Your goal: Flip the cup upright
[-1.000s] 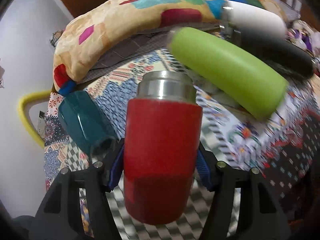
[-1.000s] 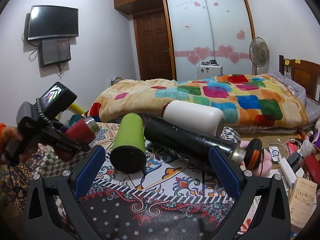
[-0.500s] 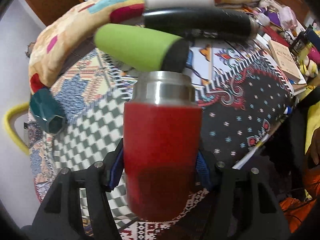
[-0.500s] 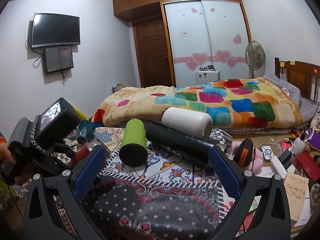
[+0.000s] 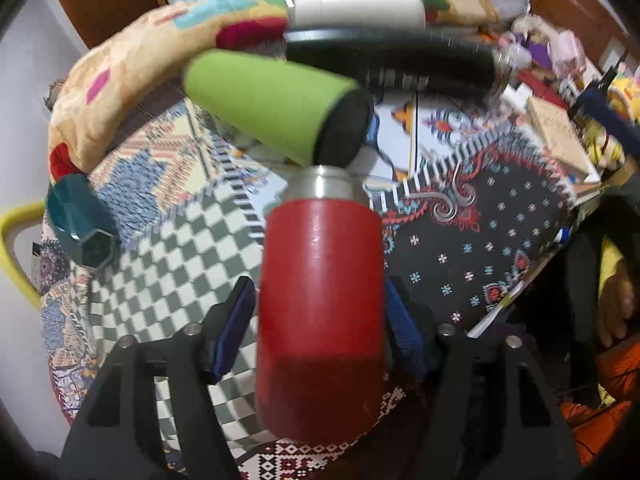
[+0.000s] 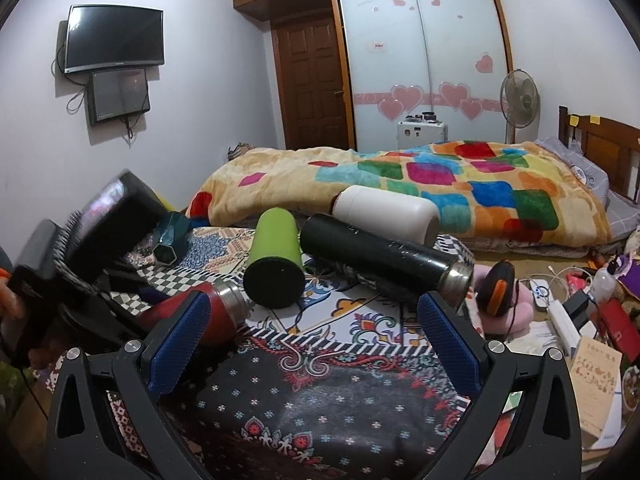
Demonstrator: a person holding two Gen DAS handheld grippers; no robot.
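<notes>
The red cup [image 5: 320, 304] is pinched at mid-body by the left gripper [image 5: 320, 320], tilted above the patterned tablecloth [image 5: 480, 248] with its steel neck toward the green bottle [image 5: 268, 112], so it can be swung upright. The right gripper [image 6: 312, 344] is held spread and empty, clear of the work.

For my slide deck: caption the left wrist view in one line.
Left gripper clamps a red cup, steel neck pointing forward, above the patterned tablecloth; green, black and white bottles lie beyond.
</notes>
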